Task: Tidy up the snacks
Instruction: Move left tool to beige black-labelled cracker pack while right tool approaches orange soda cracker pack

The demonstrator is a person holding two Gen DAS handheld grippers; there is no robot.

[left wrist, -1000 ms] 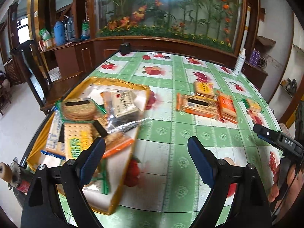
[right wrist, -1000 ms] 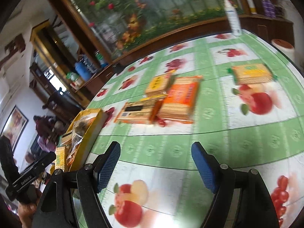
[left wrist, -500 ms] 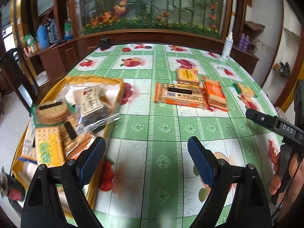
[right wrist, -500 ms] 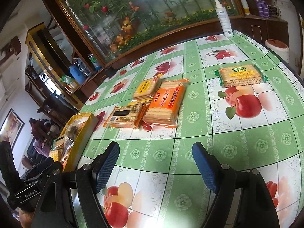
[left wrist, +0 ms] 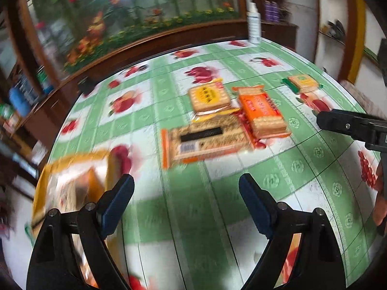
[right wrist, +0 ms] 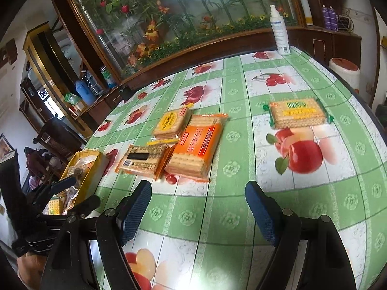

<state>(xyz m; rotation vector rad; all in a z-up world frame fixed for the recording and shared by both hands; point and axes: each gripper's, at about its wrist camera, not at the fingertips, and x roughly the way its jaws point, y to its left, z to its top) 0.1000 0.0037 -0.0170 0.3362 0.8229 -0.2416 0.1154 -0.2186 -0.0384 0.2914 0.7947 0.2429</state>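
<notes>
Several cracker packs lie on the green fruit-print table. A long brown-and-orange pack point(left wrist: 205, 141) point(right wrist: 142, 160) lies nearest, an orange pack point(left wrist: 262, 111) point(right wrist: 197, 148) to its right, a yellow square pack point(left wrist: 209, 97) point(right wrist: 170, 122) behind them. A green-edged pack point(left wrist: 302, 83) point(right wrist: 298, 113) lies apart at the right. A yellow tray point(left wrist: 44, 176) point(right wrist: 95, 154) with snacks in it stands at the left. My left gripper point(left wrist: 186, 197) is open and empty, short of the long pack. My right gripper point(right wrist: 198, 207) is open and empty, short of the orange pack.
A white spray bottle point(right wrist: 279, 32) point(left wrist: 253, 24) stands at the table's far edge. A wooden planter wall point(right wrist: 193, 50) with flowers runs behind the table. A dark chair point(right wrist: 58, 137) stands at the left. The table's right edge point(right wrist: 362, 99) curves close.
My left gripper has swung right, from over the yellow tray toward the loose packs; the view is blurred with motion. My right gripper has come a little closer to the packs. Both stay open.
</notes>
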